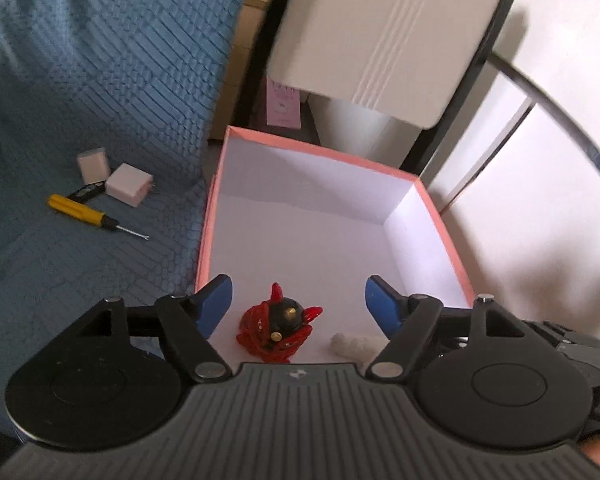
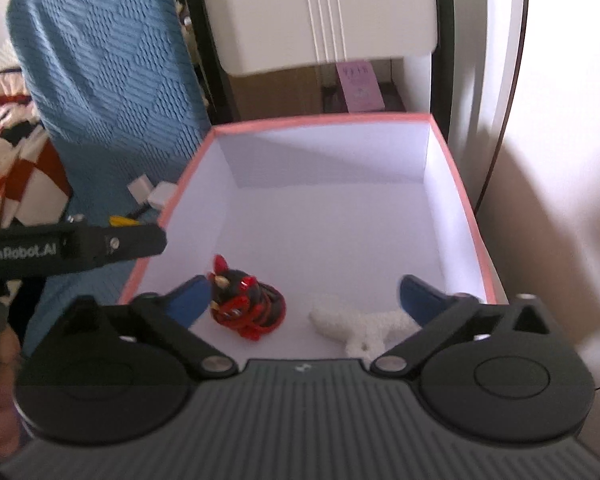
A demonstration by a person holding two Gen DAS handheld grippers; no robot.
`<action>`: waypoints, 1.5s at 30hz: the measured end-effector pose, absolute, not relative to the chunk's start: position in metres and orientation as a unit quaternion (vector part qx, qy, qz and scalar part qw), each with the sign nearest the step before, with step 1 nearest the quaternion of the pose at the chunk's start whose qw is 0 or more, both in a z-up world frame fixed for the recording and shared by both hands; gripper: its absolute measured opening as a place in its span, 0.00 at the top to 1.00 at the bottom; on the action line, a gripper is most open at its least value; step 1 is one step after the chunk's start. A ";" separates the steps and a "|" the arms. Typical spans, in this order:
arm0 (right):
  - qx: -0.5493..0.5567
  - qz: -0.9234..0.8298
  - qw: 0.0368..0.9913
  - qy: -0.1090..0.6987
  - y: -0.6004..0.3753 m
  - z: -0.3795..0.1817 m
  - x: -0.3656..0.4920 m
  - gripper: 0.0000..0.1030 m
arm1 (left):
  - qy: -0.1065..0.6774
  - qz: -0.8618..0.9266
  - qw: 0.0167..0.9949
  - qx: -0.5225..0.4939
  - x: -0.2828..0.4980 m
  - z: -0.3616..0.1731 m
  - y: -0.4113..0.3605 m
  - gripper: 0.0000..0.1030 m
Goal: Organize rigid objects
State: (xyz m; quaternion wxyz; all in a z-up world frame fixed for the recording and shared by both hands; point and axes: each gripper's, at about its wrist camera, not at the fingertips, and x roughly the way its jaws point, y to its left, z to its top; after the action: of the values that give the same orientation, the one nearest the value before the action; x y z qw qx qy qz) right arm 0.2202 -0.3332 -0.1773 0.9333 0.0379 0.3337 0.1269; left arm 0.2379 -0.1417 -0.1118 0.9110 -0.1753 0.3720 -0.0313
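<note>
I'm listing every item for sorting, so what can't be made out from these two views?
- White object in the pink-rimmed box: left wrist view, mostly hidden behind the left tool; its kind is unclear in either view.
- Small black item beside the yellow screwdriver: too small to identify.
- Screwdriver and white blocks: right wrist view, partly hidden by the box rim and the other tool's body.

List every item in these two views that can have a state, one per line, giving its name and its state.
Pink-rimmed box: lid off, open.
Red and black figurine: lying on the box floor, free.
White fuzzy toy: on the box floor beside the figurine.
Yellow screwdriver: lying on the blue cover, outside the box.
Two white adapters: on the blue cover.
Left hand-held gripper: open, empty.
Right hand-held gripper: open, empty.
</note>
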 end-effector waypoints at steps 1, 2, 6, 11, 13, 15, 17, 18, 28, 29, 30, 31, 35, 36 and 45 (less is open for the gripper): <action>0.043 0.128 0.933 0.332 -0.332 -0.175 0.217 0.00 | 0.366 -0.028 0.913 -0.177 0.232 -0.108 -0.138 0.24; 0.048 0.131 0.933 0.331 -0.330 -0.172 0.214 0.00 | 0.361 -0.023 0.916 -0.176 0.226 -0.103 -0.136 0.24; 0.049 0.138 0.938 0.315 -0.319 -0.159 0.199 0.00 | 0.330 -0.015 0.929 -0.169 0.203 -0.081 -0.125 0.20; 0.043 0.150 0.943 0.292 -0.305 -0.141 0.174 0.00 | 0.299 -0.012 0.940 -0.161 0.171 -0.059 -0.115 0.16; 0.042 0.154 0.945 0.286 -0.300 -0.135 0.164 0.00 | 0.295 -0.012 0.941 -0.165 0.158 -0.055 -0.108 0.16; 0.041 0.157 0.946 0.280 -0.294 -0.130 0.154 0.00 | 0.291 -0.009 0.942 -0.165 0.145 -0.051 -0.103 0.16; 0.039 0.161 0.947 0.274 -0.286 -0.125 0.143 0.00 | 0.287 -0.011 0.943 -0.166 0.131 -0.048 -0.096 0.16; 0.038 0.164 0.948 0.272 -0.282 -0.124 0.137 0.00 | 0.285 -0.015 0.944 -0.165 0.124 -0.046 -0.093 0.16; 0.042 0.190 0.945 0.263 -0.247 -0.114 0.091 0.00 | 0.273 0.014 0.951 -0.143 0.064 -0.033 -0.069 0.16; 0.044 0.195 0.944 0.264 -0.246 -0.113 0.086 0.00 | 0.273 0.017 0.951 -0.145 0.058 -0.032 -0.065 0.16; 0.044 0.198 0.944 0.260 -0.244 -0.113 0.081 0.00 | 0.273 0.020 0.951 -0.148 0.053 -0.032 -0.062 0.16; 0.045 0.200 0.945 0.256 -0.243 -0.113 0.077 0.00 | 0.271 0.022 0.951 -0.146 0.049 -0.031 -0.060 0.16; 0.047 0.195 0.946 0.254 -0.238 -0.117 0.066 0.00 | 0.269 0.025 0.953 -0.139 0.032 -0.031 -0.052 0.16; 0.050 0.196 0.946 0.254 -0.237 -0.119 0.064 0.00 | 0.269 0.026 0.953 -0.138 0.029 -0.032 -0.050 0.16; 0.061 0.196 0.943 0.262 -0.226 -0.128 0.039 0.00 | 0.276 0.045 0.953 -0.117 -0.001 -0.037 -0.038 0.17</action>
State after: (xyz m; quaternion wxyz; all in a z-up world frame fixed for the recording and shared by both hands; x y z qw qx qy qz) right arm 0.0392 -0.2255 -0.1284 0.9430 0.0611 0.2621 0.1956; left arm -0.0006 -0.0376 -0.0368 0.9528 -0.1170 0.2764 0.0446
